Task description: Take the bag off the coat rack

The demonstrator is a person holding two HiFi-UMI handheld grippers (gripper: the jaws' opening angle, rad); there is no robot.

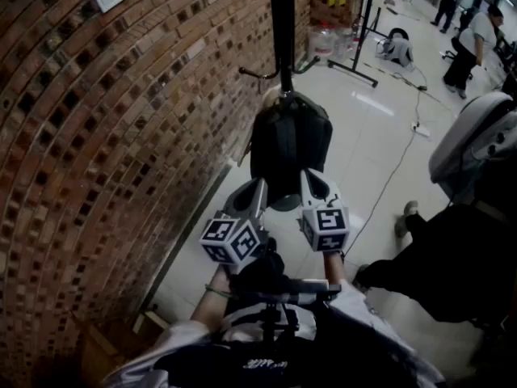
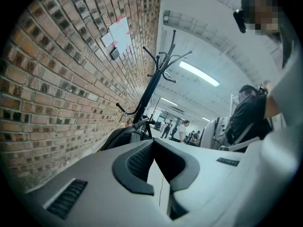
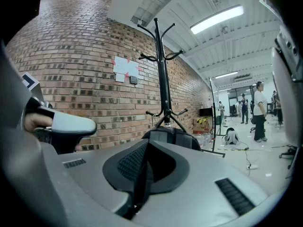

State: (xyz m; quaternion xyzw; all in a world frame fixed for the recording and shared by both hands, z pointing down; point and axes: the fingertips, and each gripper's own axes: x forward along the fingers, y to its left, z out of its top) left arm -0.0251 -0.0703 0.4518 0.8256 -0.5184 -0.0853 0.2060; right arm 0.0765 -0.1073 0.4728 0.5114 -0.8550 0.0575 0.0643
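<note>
1. Nothing done yet: bag (image 1: 289, 148) hangs low on coat rack (image 1: 283, 31), beside brick wall (image 1: 97, 136).
2. Our L gripper (image 1: 257, 186) & R gripper (image 1: 312, 176): both w/ jaws together, empty, near the bag's front.
3. To do, we judge: open, grip bag's top, lift it off.

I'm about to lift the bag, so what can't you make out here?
How the bag hangs on the coat rack: head view, its top hides this; gripper views, too small.
Bag's zips: head view, too dark; gripper views, left gripper and right gripper block them.
Print on wall papers: too small everywhere.
</note>
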